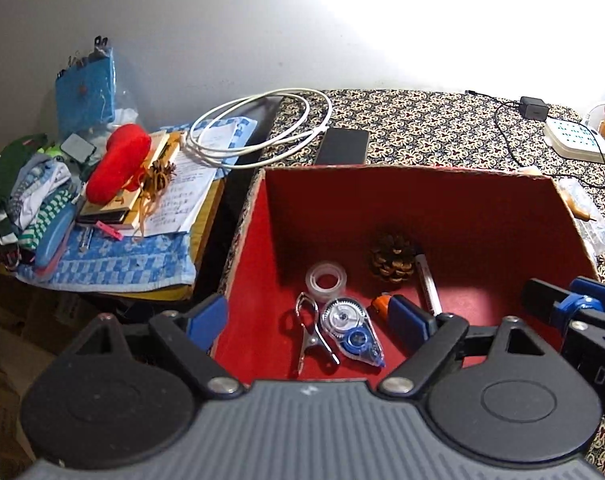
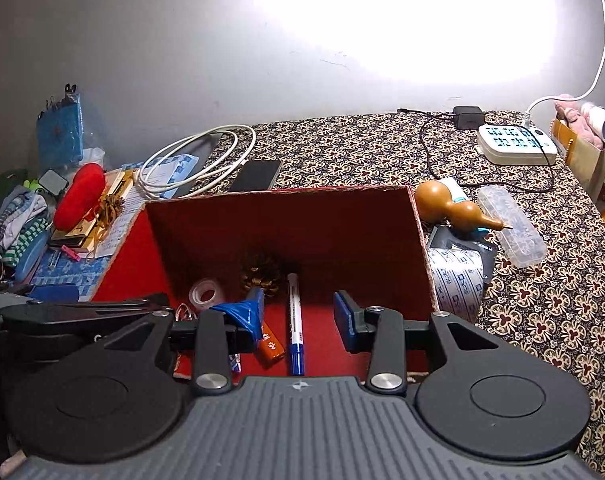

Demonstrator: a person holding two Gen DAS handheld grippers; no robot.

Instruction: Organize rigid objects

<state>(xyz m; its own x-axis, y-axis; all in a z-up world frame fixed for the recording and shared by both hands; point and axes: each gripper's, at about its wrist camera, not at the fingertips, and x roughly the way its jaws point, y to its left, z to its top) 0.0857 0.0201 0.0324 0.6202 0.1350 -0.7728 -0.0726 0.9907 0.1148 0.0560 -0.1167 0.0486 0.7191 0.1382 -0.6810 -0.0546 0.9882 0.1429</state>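
A box with a red inside [image 1: 422, 208] [image 2: 282, 216] stands on the patterned tablecloth. On its floor lie a clear tape roll [image 1: 326, 276] [image 2: 206, 292], a pine cone [image 1: 392, 258] [image 2: 262, 272], a blue-capped marker [image 1: 428, 288] [image 2: 294, 320], an orange lighter [image 1: 382, 304] [image 2: 272, 346], a metal clip [image 1: 310, 332] and a correction tape [image 1: 352, 332]. My left gripper [image 1: 310, 320] hangs open over the box's left part, holding nothing. My right gripper [image 2: 298, 320] is open above the marker, not touching it. A brown gourd [image 2: 454, 208] and a clear plastic case [image 2: 510, 228] lie right of the box.
Behind the box are a black phone [image 1: 342, 146], a coiled white cable [image 1: 258, 128], a power strip [image 2: 514, 144] and a charger [image 2: 468, 116]. A side table at left holds a red plush [image 1: 120, 164], books, papers and folded clothes [image 1: 34, 196]. A printed packet [image 2: 460, 280] leans against the box's right wall.
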